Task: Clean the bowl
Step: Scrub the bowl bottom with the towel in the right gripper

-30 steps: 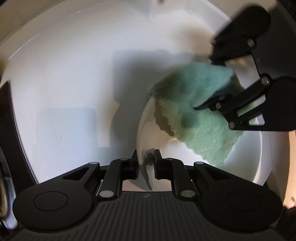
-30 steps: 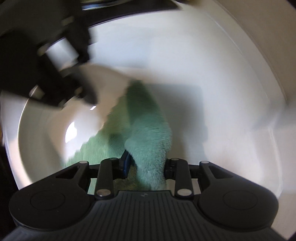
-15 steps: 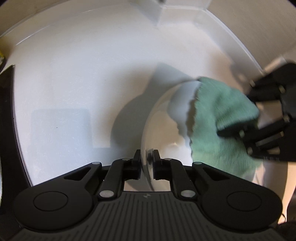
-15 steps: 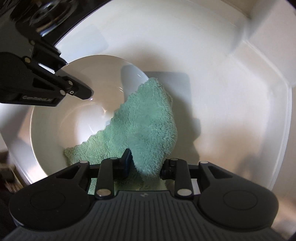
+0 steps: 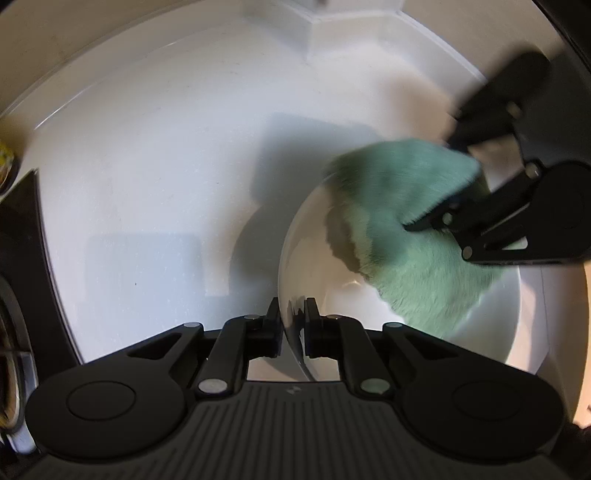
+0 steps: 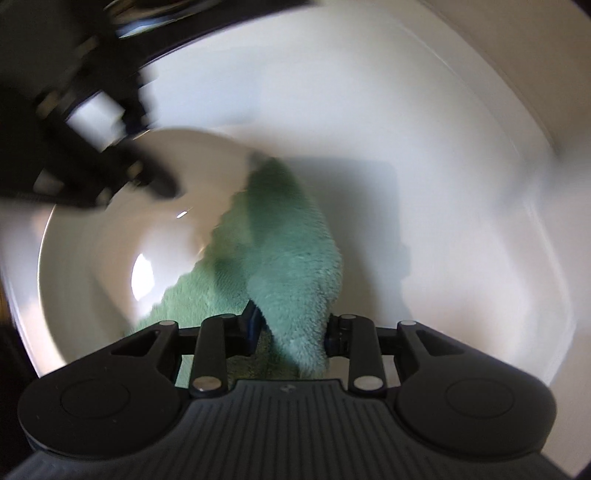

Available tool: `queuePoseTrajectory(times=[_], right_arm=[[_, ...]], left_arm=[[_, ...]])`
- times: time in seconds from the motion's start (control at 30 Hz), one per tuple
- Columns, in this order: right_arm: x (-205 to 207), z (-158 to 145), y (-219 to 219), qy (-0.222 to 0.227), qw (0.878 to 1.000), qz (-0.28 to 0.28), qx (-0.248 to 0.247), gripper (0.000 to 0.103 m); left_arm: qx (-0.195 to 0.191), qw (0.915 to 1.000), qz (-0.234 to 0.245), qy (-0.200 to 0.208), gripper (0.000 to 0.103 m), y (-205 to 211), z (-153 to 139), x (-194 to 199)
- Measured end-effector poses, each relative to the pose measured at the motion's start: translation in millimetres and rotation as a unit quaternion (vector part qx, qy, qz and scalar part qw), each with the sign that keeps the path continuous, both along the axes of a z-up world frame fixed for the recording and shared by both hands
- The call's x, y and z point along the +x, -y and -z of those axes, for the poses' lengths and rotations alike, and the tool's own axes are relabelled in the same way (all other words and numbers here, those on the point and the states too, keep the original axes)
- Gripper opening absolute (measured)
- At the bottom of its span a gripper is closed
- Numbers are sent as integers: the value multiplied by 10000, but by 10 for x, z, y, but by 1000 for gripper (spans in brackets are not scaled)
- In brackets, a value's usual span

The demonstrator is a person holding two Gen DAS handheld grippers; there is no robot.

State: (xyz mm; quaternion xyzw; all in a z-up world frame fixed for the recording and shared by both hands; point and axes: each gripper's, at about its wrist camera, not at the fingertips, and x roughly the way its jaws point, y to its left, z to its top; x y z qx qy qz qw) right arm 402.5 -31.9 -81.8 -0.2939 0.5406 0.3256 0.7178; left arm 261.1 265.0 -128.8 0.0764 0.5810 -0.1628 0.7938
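Observation:
A white bowl [image 5: 317, 258] is held over a white sink. My left gripper [image 5: 293, 317] is shut on the bowl's near rim. A green fluffy cloth [image 5: 402, 229] lies inside the bowl, draped over its far rim. My right gripper [image 6: 291, 325] is shut on the green cloth [image 6: 291, 266] and presses it into the bowl [image 6: 96, 243]. In the left wrist view the right gripper [image 5: 454, 192] shows at the right, blurred. In the right wrist view the left gripper [image 6: 140, 162] shows at the upper left, blurred.
The white sink basin [image 5: 155, 177] surrounds the bowl, with its rim and a corner at the top [image 5: 314, 33]. A dark counter edge [image 5: 18, 236] lies at the left. In the right wrist view the sink wall [image 6: 461, 147] curves at the right.
The right gripper swept the cloth across the bowl, towards the far rim and up. The bowl tilted a little in the left gripper's hold. Both grippers stay shut.

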Motion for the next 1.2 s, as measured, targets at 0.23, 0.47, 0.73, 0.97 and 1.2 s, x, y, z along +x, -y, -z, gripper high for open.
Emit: queuePoseTrajectory(times=[0.23,0.47,0.73,0.97,1.2], right_arm=[[-310,71,314,-410,9839,1618,639,25],[-316,9,307,-487,9951,756,412,24],[-458,-27,228,-433,9947,-932,99,25],[-412,-52,86,-64,9901,-1397,-74,25],[-438,-80,-100,612,9843,-1636,-238,29]], left_arm=[[-156,9995,-236,138,9,-132,-53,-207],[71,9999,68,88,11,-264,-84,-259],[161,9989,430,-4,9,459,220,160],[138,9984,552,25,8,975,369,380],[-31,9998,183,112,8,938,356,325]])
